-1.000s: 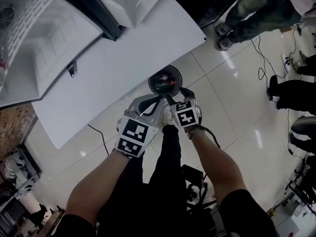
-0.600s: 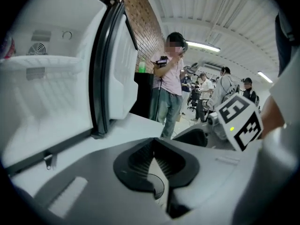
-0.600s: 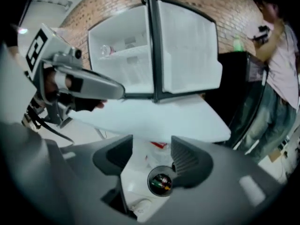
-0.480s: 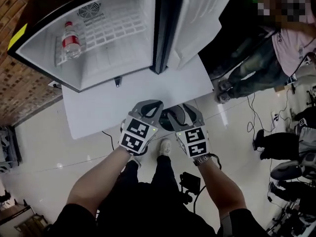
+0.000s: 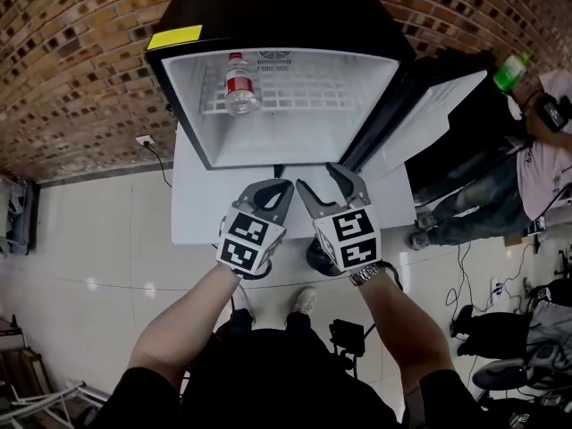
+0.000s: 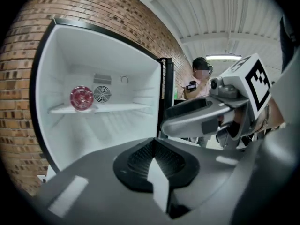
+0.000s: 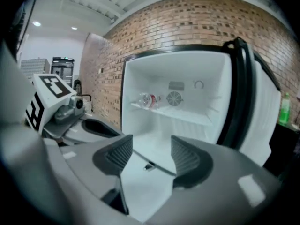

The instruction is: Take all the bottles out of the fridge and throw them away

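Observation:
A clear bottle with a red label (image 5: 239,83) lies on the wire shelf at the upper left of the open fridge (image 5: 188,114). It shows end-on in the left gripper view (image 6: 82,98) and sideways in the right gripper view (image 7: 149,99). Both grippers hover side by side in front of the fridge, well short of the shelf. My left gripper (image 5: 282,188) (image 6: 153,161) is shut with nothing between its pads. My right gripper (image 5: 323,179) (image 7: 151,156) is open and empty.
The fridge door (image 5: 429,123) stands open to the right. A white board (image 5: 192,213) lies under the fridge. A dark round bin (image 5: 317,256) sits on the floor, partly hidden under my right gripper. A person (image 5: 536,150) stands at the right, holding a green bottle (image 5: 511,70).
The head view has swung up from the floor and bin to the open fridge. Both grippers keep their places side by side, their jaws unchanged.

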{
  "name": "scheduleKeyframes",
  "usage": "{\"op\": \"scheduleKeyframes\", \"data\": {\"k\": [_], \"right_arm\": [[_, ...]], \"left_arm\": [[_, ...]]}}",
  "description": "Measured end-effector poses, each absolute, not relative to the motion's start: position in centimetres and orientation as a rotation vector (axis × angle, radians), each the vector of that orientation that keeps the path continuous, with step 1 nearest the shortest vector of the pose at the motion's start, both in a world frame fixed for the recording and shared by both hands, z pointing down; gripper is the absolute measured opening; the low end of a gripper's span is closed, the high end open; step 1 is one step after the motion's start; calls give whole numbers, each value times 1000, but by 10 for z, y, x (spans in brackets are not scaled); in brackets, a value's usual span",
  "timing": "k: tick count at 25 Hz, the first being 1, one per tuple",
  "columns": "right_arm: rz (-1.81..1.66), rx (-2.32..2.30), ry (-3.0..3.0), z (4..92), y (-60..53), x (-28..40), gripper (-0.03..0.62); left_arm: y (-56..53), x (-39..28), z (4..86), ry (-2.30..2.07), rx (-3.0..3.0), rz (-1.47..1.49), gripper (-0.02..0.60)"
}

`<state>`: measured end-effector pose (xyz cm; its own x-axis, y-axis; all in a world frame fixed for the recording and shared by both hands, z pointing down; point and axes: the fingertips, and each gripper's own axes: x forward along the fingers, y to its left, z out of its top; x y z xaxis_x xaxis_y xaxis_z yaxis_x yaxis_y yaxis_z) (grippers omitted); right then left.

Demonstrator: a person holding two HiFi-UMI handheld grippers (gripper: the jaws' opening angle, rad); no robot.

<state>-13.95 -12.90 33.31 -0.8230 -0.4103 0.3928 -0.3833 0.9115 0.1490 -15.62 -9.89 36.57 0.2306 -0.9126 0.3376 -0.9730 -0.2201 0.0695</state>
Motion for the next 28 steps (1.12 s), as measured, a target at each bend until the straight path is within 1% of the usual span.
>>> {"op": "scheduleKeyframes", "data": {"k": [7,9,11,13,20,21,28], "right_arm": [[-136,518,-2729,286,-123,-235,259],[-152,530,-2743,275,-126,-257,266],[-163,544,-2749,268,-128,-276,294],[-167,561,-2748,264,-132,-293,299],[-118,653,-2681,270,-159,-328,344],[-106,665,-2668,273,-164,-332,361],[-26,714,-2574,297,-187,-359,362]], "left_arm": [[-76,-233,335,-1943,2149,250,3],[-70,-250,328,-1984,2129,230,3],[-64,-263,322,-2012,2116,215,3],[-60,-274,317,-2034,2108,204,3],[-49,-303,305,-2079,2082,206,3],[-48,-306,303,-2084,2080,206,3],[-48,-317,293,-2102,2094,206,3]]}}
